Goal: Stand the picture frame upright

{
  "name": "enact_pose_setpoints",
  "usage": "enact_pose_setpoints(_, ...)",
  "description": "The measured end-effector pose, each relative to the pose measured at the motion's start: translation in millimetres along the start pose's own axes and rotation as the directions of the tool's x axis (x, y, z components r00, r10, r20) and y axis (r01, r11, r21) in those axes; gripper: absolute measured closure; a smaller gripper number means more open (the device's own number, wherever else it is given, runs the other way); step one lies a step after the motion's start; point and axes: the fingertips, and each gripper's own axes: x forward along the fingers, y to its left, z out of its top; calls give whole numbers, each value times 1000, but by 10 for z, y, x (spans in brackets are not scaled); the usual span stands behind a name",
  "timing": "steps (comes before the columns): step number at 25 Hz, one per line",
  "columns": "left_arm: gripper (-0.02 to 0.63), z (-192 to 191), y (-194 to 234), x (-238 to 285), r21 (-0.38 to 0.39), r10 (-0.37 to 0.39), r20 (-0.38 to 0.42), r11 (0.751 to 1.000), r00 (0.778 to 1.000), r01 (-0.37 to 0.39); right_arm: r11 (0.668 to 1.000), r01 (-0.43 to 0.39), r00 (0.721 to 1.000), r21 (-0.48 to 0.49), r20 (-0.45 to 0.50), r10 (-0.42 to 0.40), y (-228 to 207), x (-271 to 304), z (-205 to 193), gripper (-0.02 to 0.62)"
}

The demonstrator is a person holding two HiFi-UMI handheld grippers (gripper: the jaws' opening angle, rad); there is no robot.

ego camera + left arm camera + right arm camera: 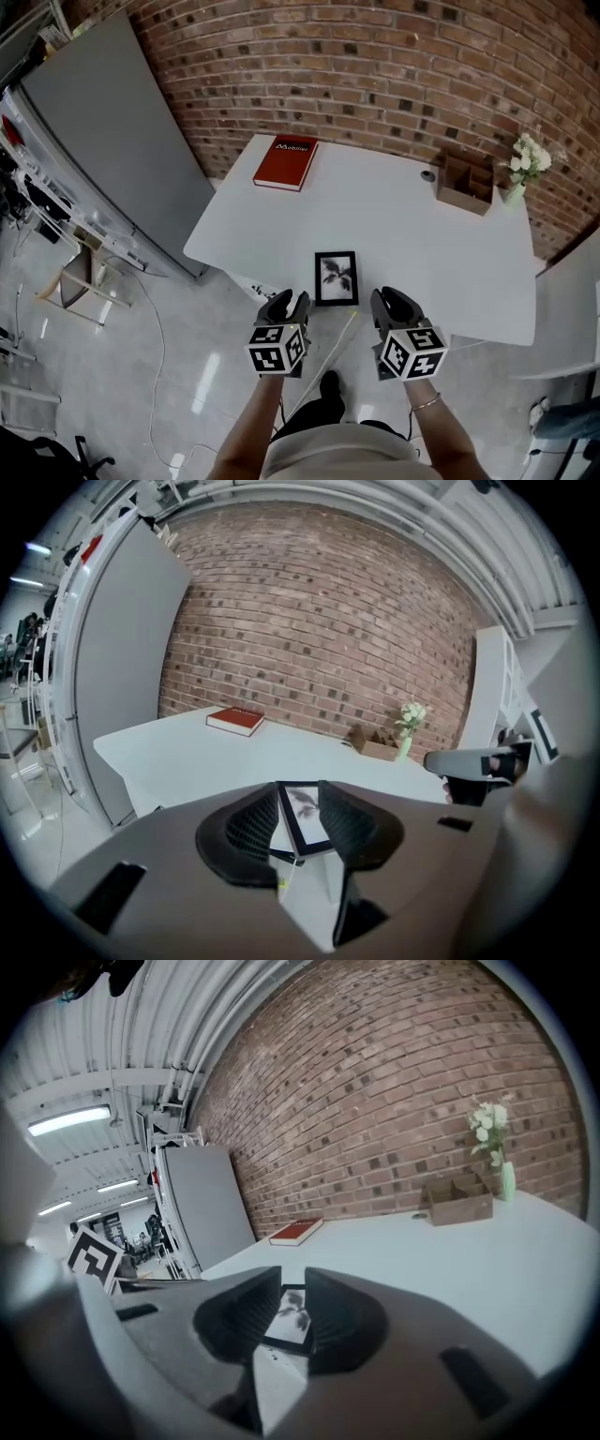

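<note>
A small black picture frame (336, 277) with a leaf print lies flat on the white table (403, 234), close to its front edge. My left gripper (288, 302) hovers just in front of that edge, left of the frame, with its jaws apart and nothing between them. My right gripper (394, 302) hovers at the same height on the frame's right, also open and empty. Neither touches the frame. Through the left gripper (298, 792) gap the picture frame (305, 825) shows ahead. The right gripper (292, 1277) looks at the picture frame (289, 1316) the same way.
A red book (286, 162) lies at the table's back left. A wooden box (464, 184) and a vase of white flowers (520, 169) stand at the back right by the brick wall. A grey panel (103, 141) leans at the left. A person's feet are on the floor below.
</note>
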Motion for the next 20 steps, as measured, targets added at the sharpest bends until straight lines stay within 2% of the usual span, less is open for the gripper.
enact_pose_setpoints(10, 474, 52, 120, 386, -2, -42, -55, 999, 998, 42, 1000, 19, 996, 4, -87, -19, -19, 445, -177, 531)
enact_pose_setpoints(20, 463, -31, 136, 758, 26, -46, -121, 998, 992, 49, 999, 50, 989, 11, -138, -48, -170, 652, -311, 531)
